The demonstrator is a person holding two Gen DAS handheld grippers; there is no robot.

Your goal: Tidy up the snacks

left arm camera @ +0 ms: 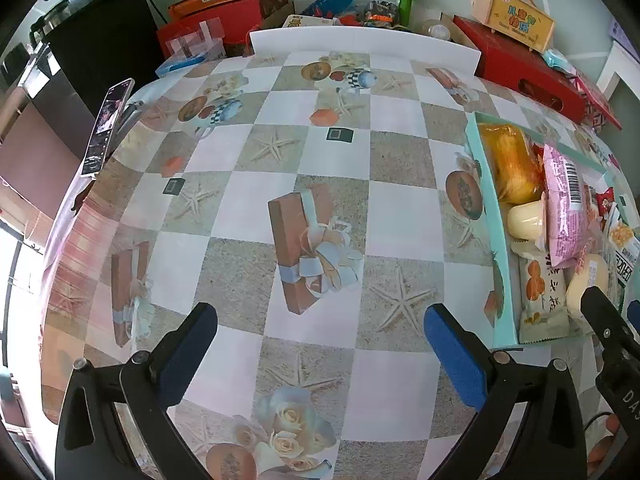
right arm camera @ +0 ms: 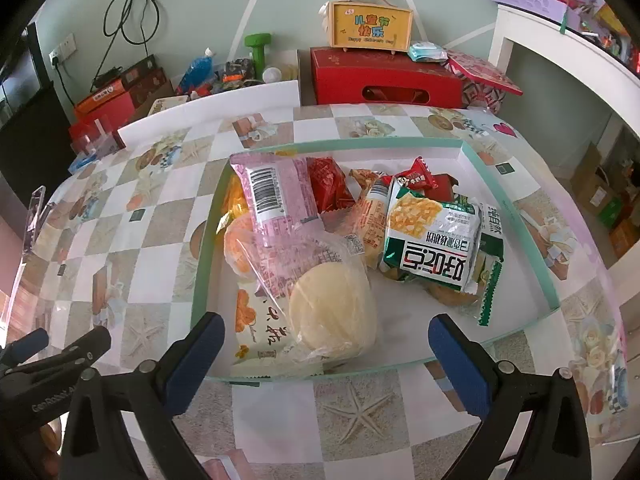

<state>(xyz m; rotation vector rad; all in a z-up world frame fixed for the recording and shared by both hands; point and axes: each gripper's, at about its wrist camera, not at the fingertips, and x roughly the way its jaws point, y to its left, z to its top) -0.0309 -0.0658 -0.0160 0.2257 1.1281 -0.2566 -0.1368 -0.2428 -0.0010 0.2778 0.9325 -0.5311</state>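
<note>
Left gripper (left arm camera: pixel 320 344) jaws wide apart, nothing between, hovering over bare patterned tablecloth (left arm camera: pixel 240 200). Right gripper (right arm camera: pixel 326 360) also spread wide, empty, poised at near rim of mint-green tray (right arm camera: pixel 516 220). Tray on right part of table, holding all snacks in a loose pile:
- round pale bun in clear wrapper (right arm camera: pixel 332 312), nearest, between the blue pads (right arm camera: pixel 192 360) in view but not touched
- pink barcode packet (right arm camera: pixel 280 204) lying on top, tilted toward far left corner
- orange-print cream packet (right arm camera: pixel 256 332) at near left corner, partly under bun
- green-and-white cracker packet (right arm camera: pixel 432 240) on right side of pile
- red wrapped packet (right arm camera: pixel 330 188) behind, small red candies (right arm camera: pixel 420 174) at back (count unclear)
- yellow-orange bun (left arm camera: pixel 512 164) at far left end

Phone on stand (left arm camera: pixel 106 128) at left table edge. White foam board (left arm camera: pixel 360 40) upright along far edge. Red gift box (right arm camera: pixel 384 80) beyond, yellow handled box (right arm camera: pixel 370 26) on top.
</note>
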